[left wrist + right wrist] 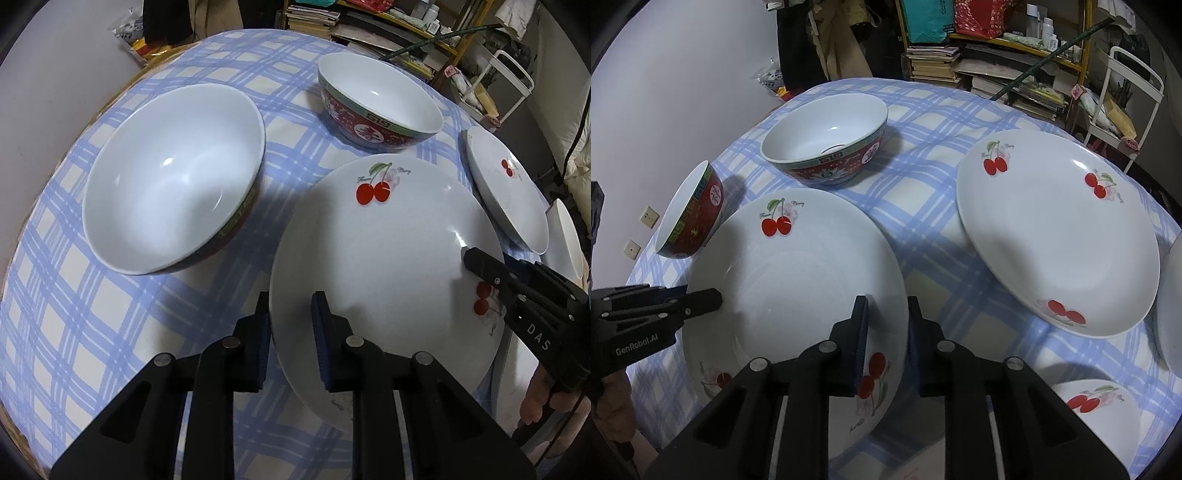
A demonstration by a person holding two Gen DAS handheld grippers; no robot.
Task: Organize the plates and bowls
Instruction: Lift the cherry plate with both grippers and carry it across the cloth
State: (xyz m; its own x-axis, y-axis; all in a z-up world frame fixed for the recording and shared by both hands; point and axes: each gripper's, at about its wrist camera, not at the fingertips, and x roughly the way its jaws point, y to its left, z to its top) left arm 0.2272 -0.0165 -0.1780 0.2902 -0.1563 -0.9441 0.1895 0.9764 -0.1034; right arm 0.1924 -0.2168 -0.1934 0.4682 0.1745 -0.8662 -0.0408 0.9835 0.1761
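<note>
In the left wrist view, the left gripper (290, 325) straddles the near left rim of a large cherry-print plate (388, 251), 1 pad outside the rim and 1 over the plate's face, with the jaws narrowed around the edge. The right gripper (476, 264) reaches in from the right, and its black finger lies on the plate's right side; from here I cannot tell how its jaws stand. To the left of the plate sits a white-lined bowl (173, 177), and beyond the plate stands a red patterned bowl (380, 107). A second cherry plate (509, 192) lies to the right, near the edge of the blue checked tablecloth (92, 314). In the right wrist view, the right gripper (886, 332) clasps the near right rim of the same large cherry-print plate (798, 280), its pads set closely on either side of the rim. The left gripper (701, 299) enters from the left with its finger on the plate's left rim. A red bowl (694, 218) stands at the far left, just beside the plate, and another red patterned bowl (827, 140) sits farther back. A second cherry plate (1060, 236) lies to the right, apart from the held one, and a third cherry plate (1097, 410) shows at the near right.
</note>
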